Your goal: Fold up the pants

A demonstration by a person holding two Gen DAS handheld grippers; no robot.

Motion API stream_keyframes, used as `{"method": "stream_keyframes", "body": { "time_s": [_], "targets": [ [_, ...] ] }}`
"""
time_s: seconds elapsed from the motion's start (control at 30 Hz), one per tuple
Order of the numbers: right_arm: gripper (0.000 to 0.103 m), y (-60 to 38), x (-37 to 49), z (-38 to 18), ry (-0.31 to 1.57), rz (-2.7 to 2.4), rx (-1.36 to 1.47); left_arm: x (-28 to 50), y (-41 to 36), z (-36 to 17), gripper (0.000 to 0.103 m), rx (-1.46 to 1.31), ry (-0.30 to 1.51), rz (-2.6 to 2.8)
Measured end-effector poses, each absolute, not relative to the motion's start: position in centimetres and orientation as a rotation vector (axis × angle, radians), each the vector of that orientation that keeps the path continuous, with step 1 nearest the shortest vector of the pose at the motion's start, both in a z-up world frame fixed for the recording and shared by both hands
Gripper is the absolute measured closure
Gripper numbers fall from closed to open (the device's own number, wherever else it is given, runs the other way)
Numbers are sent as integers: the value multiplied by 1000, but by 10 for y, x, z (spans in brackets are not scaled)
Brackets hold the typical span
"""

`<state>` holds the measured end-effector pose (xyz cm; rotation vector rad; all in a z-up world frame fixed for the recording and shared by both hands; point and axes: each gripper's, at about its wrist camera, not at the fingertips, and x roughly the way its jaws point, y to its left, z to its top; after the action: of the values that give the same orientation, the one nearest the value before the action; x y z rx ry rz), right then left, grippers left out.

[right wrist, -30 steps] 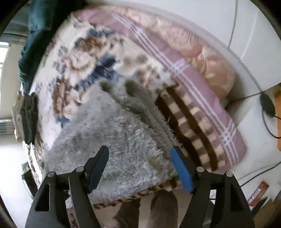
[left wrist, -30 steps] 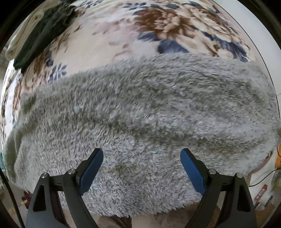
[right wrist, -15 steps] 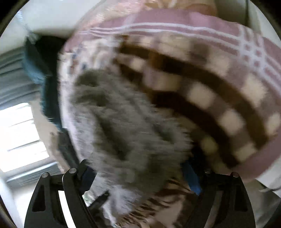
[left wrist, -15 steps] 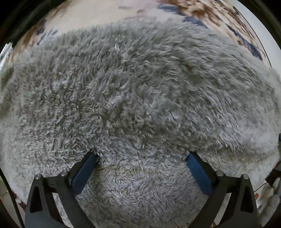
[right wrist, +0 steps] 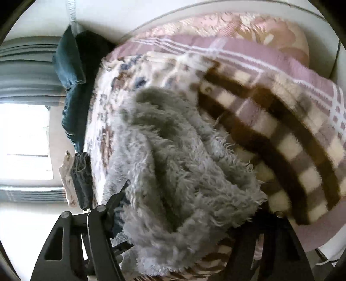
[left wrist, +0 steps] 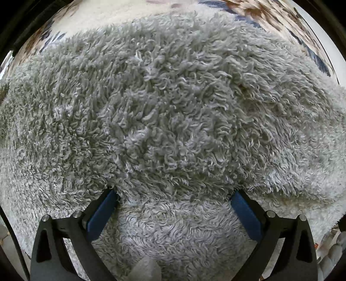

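The grey fluffy pants [left wrist: 173, 112] lie across a floral blanket on the bed and fill the left wrist view. My left gripper [left wrist: 173, 198] is open, its blue pads [left wrist: 101, 214] pressed into the fleece near its near edge, with the pile bulging between them. In the right wrist view a bunched end of the pants [right wrist: 183, 183] sits between the fingers of my right gripper [right wrist: 186, 207]. The jaws stand wide apart and the fleece hides the fingertips.
The floral blanket [left wrist: 281, 15] shows beyond the pants. A brown checked blanket [right wrist: 281, 129] and a pink striped one [right wrist: 237, 56] lie to the right of the pants. Dark teal cloth [right wrist: 71, 71] and folded dark clothes [right wrist: 82, 179] sit at the bed's far side by a bright window.
Both grippers moved down and forward into the pants. The left one pressed into the fleece; the right one swung round and now has the bunched end between its fingers.
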<state>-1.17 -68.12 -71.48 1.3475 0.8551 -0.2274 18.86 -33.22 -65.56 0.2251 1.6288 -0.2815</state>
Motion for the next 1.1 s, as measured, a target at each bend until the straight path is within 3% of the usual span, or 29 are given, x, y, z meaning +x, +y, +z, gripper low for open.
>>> {"method": "stream_keyframes", "body": {
  "time_s": [0.13, 0.2, 0.23, 0.27, 0.37, 0.6, 1.1],
  "targets": [
    [31, -674, 7, -722, 927, -240, 1316, 199, -342, -655, 0, 230, 1642, -282],
    [41, -676, 12, -724, 949, -282, 1284, 209, -341, -657, 0, 234, 1654, -287],
    [59, -675, 14, -721, 952, -307, 1272, 213, -341, -655, 0, 231, 1661, -288],
    [68, -675, 13, -717, 953, -333, 1262, 213, -341, -652, 0, 229, 1669, -291],
    [74, -669, 4, -680, 920, -388, 1189, 221, -337, -647, 0, 219, 1675, -288],
    [76, -647, -6, -628, 926, -425, 1082, 220, -324, -633, 0, 219, 1687, -279],
    [76, -645, -37, -630, 923, -552, 1183, 231, -261, -622, 0, 234, 1710, -273]
  ]
}}
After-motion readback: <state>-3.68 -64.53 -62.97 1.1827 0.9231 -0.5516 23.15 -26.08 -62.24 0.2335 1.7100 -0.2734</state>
